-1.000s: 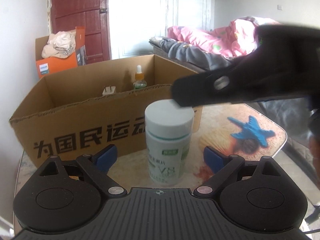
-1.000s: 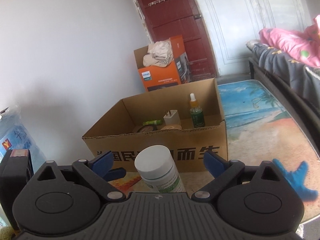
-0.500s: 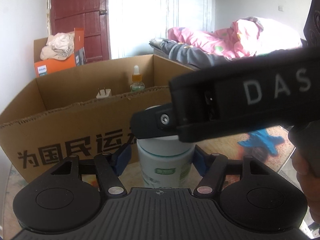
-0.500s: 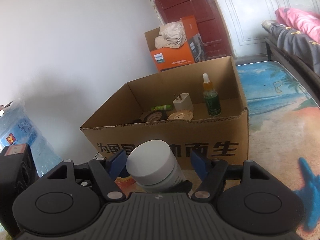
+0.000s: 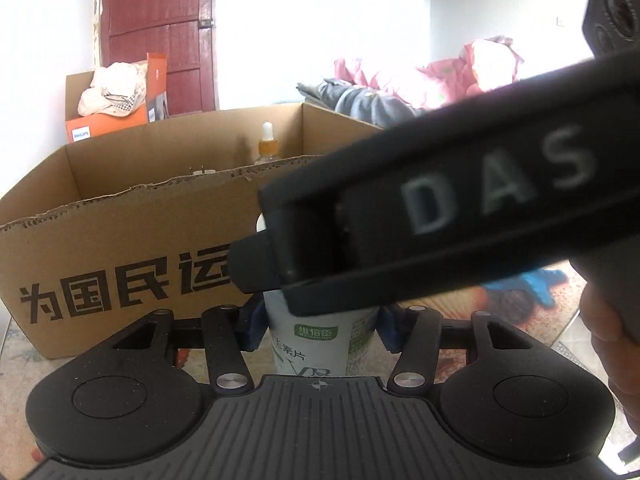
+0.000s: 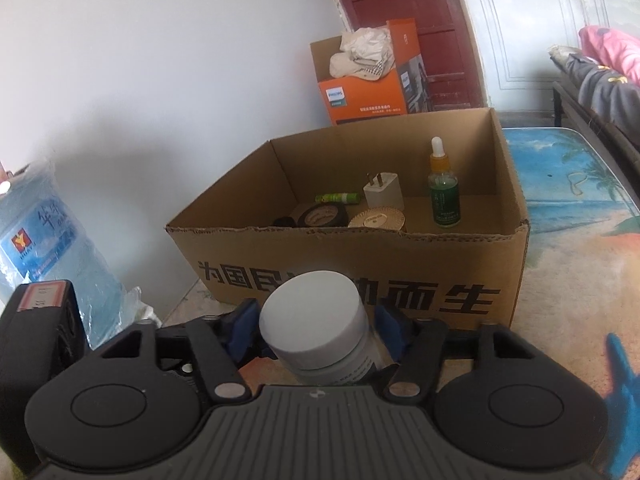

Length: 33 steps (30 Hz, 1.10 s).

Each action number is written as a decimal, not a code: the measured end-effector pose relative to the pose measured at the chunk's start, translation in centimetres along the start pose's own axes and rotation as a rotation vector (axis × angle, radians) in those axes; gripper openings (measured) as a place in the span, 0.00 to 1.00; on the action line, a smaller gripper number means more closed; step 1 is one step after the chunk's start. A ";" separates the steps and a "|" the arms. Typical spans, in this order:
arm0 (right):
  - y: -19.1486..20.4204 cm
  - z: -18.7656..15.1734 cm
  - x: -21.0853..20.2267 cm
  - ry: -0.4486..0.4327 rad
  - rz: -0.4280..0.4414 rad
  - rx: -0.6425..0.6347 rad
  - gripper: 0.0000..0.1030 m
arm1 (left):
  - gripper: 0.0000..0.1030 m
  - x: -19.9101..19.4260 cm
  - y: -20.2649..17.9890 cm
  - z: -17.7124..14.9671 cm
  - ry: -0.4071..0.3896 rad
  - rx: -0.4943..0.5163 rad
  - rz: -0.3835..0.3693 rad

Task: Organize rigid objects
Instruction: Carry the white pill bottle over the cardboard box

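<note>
White plastic bottle (image 6: 316,328), cylindrical, smooth flat cap and green-printed label, upright on the table just before the corrugated cardboard box (image 6: 400,280); left gripper (image 5: 320,326) and right gripper (image 6: 316,332) jaws, just closing, pinch its body and cap. Right view alone shows box contents: dropper bottle (image 6: 443,196), charger plug (image 6: 383,196), round tins; left view alone shows a hand (image 5: 612,344)

this is a lived-in bedroom in a home: a bed (image 6: 600,68) heaped with pink bedding (image 5: 424,76) stands at the far right, a dark red wooden door (image 5: 160,32) and white panelled wall close the far side, and an orange appliance box (image 6: 364,96) holding crumpled cloth sits by the door.
</note>
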State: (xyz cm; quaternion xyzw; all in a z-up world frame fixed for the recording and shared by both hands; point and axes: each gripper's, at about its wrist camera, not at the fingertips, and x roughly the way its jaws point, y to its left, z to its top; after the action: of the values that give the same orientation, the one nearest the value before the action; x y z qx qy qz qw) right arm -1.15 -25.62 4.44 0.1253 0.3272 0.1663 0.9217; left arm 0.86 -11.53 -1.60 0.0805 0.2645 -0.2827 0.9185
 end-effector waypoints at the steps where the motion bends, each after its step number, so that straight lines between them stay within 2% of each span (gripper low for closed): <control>1: 0.0 0.1 0.0 0.003 0.001 -0.005 0.60 | 0.53 0.0 0.0 -0.1 -0.002 0.000 0.002; 11: -0.4 0.3 0.1 0.014 0.012 0.003 0.60 | 0.53 0.7 0.3 -0.2 0.014 -0.011 -0.008; 21: 0.4 0.2 -1.4 -0.002 0.014 -0.007 0.60 | 0.52 -0.5 -0.1 0.3 0.001 0.004 -0.002; 27: 2.1 0.5 -4.0 -0.044 0.021 -0.041 0.60 | 0.52 -3.0 -0.9 0.9 -0.022 0.031 -0.008; 33: 4.3 1.9 -7.7 -0.111 0.054 -0.074 0.59 | 0.52 -6.8 -1.7 2.7 -0.094 0.079 0.017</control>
State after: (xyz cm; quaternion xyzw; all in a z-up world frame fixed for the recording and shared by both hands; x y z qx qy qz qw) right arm -6.49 -24.93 11.60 0.1090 0.2657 0.1956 0.9377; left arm -3.68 -10.44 4.32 0.1054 0.2089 -0.2884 0.9285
